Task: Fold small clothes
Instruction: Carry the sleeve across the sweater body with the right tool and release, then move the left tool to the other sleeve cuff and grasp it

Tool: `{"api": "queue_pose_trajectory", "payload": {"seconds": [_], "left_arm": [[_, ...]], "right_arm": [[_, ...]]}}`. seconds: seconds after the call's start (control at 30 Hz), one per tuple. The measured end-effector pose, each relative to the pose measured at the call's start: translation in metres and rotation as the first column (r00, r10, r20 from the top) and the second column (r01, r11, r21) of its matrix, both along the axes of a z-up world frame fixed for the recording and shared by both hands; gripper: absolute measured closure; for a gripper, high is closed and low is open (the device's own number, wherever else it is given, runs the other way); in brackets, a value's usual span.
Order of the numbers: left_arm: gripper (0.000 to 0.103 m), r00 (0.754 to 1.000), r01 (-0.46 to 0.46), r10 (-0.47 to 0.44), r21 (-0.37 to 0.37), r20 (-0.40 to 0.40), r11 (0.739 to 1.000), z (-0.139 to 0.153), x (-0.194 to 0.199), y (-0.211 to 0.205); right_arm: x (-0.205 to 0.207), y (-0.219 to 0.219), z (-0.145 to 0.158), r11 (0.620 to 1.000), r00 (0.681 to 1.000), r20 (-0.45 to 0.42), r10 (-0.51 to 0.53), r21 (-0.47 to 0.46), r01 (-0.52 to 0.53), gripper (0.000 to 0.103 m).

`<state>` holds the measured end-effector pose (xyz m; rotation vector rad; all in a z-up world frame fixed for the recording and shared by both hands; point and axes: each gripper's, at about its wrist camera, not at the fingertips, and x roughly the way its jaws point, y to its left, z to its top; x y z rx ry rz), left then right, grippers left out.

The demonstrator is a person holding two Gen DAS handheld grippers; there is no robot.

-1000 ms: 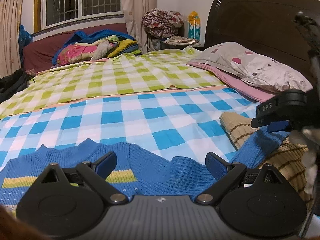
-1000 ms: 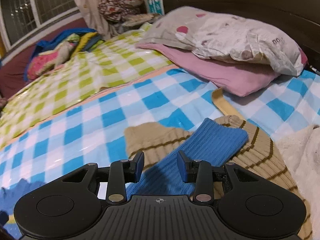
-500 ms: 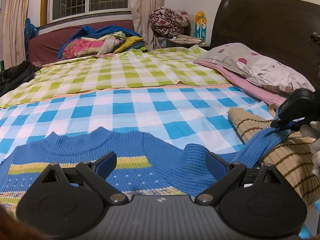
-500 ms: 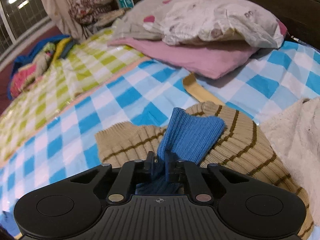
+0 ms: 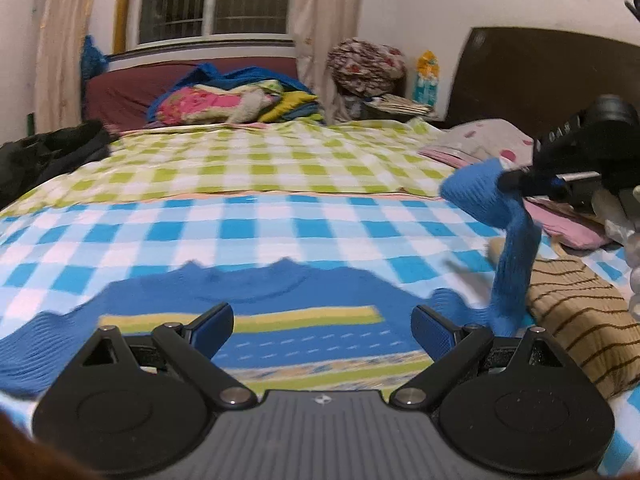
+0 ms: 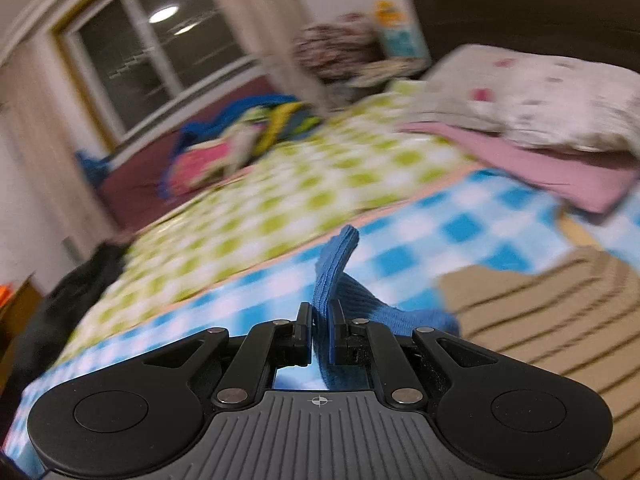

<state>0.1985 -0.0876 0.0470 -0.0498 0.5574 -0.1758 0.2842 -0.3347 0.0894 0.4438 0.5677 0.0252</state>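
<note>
Since the earlier frame, the right gripper (image 6: 320, 334) has closed its fingers on the sleeve (image 5: 514, 240) of the blue sweater (image 5: 280, 300) and raised it off the striped tan garment (image 5: 576, 320); the sleeve hangs from the fingers above the bed (image 5: 280, 216). Sweater body lies flat on the blue-checked sheet, collar toward the far side. Left gripper (image 5: 322, 322) hovers over the sweater's chest stripe, fingers wide apart, gripping nothing. Both views show motion blur.
</note>
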Motion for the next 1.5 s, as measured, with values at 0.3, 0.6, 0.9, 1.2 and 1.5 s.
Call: {"api": "queue_pose_trajectory", "payload": {"seconds": [0.3, 0.6, 0.9, 1.2, 1.5], "left_arm": [[0.003, 0.994, -0.102, 0.103, 0.031, -0.021, 0.994, -0.013, -0.04, 0.097], [0.003, 0.985, -0.159, 0.159, 0.001, -0.061, 0.987, -0.035, -0.064, 0.151], [0.003, 0.989, -0.144, 0.144, -0.001, -0.043, 0.99, -0.037, -0.07, 0.164], [0.003, 0.987, -0.153, 0.153, 0.001, -0.048, 0.988, -0.042, -0.067, 0.166], [0.003, 0.986, -0.151, 0.152, 0.027, -0.064, 0.988, -0.051, -0.065, 0.163]], "right_arm": [[0.017, 0.14, -0.007, 0.954, 0.954, -0.013, 0.3, -0.004, -0.3, 0.097], [0.013, 0.242, -0.064, 0.856, 0.848, -0.174, 0.501, -0.044, -0.515, 0.095], [-0.018, 0.252, -0.059, 0.8, 0.797, -0.158, 0.583, -0.061, -0.597, 0.089], [-0.022, 0.177, -0.079, 0.923, 0.934, -0.205, 0.292, -0.196, -0.331, 0.087], [-0.03, 0.133, -0.107, 0.944, 0.949, -0.272, 0.16, -0.24, -0.228, 0.089]]}}
